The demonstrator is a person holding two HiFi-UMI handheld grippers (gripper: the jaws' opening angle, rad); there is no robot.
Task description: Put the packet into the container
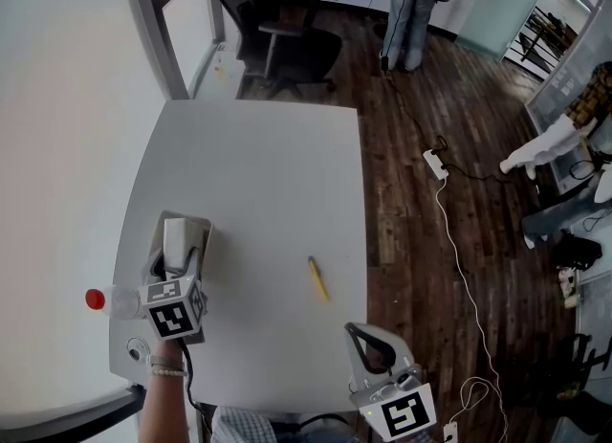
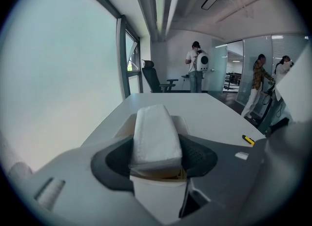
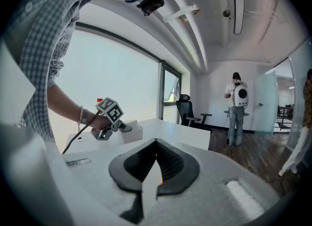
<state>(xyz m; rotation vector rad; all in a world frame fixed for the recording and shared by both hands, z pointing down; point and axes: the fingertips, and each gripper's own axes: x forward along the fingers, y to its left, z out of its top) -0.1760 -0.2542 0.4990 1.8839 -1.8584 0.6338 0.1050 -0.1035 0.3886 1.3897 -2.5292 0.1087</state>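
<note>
the left gripper (image 1: pixel 178 257) is seen at the lower left of the head view, over the near left part of the white table (image 1: pixel 268 183). its jaws are closed on a white packet (image 2: pixel 155 134), which is clamped at its near end. the packet is held at the opening of the white container (image 1: pixel 204 231), whose rim is seen on both sides of it; whether it touches the inside cannot be told. the left hand (image 3: pixel 92 121) is wrapped round the handle, with a beaded bracelet (image 1: pixel 168 368) at the wrist and the forearm entering from the bottom edge. the right gripper (image 3: pixel 156 171) is held at the lower right, by the table's near right corner, its jaws pressed together with nothing between them. a yellow tool (image 1: pixel 317 278) is seen lying between the two grippers, and a red-capped bottle (image 1: pixel 103 300) just left of the left gripper.
</note>
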